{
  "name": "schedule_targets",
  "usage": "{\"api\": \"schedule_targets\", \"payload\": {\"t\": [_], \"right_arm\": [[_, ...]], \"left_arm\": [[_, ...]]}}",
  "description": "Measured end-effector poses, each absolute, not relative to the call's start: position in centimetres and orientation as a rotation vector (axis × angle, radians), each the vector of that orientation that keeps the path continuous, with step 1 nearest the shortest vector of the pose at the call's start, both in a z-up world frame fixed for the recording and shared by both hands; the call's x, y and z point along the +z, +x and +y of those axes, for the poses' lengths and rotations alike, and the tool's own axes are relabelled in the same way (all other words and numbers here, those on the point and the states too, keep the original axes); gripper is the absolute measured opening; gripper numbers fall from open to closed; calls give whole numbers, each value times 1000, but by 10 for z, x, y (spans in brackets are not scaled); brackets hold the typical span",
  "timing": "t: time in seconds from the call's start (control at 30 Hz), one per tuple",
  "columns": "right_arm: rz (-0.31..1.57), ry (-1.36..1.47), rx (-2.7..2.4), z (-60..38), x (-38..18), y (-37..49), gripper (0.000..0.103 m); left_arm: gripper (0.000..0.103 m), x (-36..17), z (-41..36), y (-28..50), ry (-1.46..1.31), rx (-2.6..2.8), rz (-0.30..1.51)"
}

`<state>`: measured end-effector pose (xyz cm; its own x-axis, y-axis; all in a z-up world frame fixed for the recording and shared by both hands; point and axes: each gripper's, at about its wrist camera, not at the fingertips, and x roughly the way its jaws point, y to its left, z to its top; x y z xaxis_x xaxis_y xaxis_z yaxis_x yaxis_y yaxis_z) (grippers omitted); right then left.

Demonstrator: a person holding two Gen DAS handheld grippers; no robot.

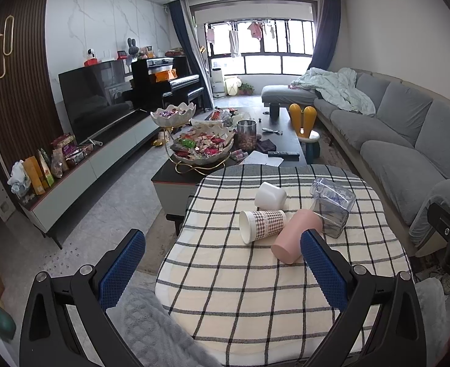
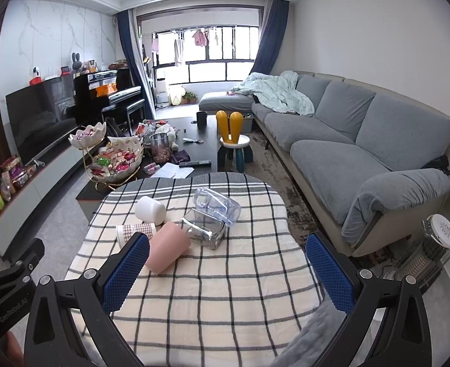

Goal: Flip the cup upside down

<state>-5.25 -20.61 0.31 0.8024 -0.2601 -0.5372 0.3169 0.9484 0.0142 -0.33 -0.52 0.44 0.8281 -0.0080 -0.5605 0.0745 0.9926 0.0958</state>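
Several cups lie on their sides on a checked cloth. A pink cup lies nearest. A houndstooth paper cup lies to its left, mouth toward the left. A white cup lies behind. A grey glass cup and a clear plastic cup lie at the right. My left gripper is open and empty, short of the cups. My right gripper is open and empty, near the pink cup.
A dark coffee table with snack bowls, a jar and a remote stands behind the cloth. A grey sofa runs along the right. A TV cabinet lines the left. A heater stands at the right.
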Motion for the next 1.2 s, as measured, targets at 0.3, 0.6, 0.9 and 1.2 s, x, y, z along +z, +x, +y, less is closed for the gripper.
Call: {"api": "schedule_targets", "payload": {"t": [0.3, 0.6, 0.9, 1.2], "right_arm": [[559, 105, -310, -206, 5, -54, 103], [561, 107, -311, -206, 5, -54, 103], [562, 107, -311, -206, 5, -54, 103], [563, 108, -310, -206, 5, -54, 103]], "left_arm": [[103, 4, -3, -4, 109, -49, 600], [103, 3, -4, -4, 108, -50, 602], [103, 2, -3, -4, 106, -55, 604], [103, 1, -3, -4, 106, -57, 603]]}}
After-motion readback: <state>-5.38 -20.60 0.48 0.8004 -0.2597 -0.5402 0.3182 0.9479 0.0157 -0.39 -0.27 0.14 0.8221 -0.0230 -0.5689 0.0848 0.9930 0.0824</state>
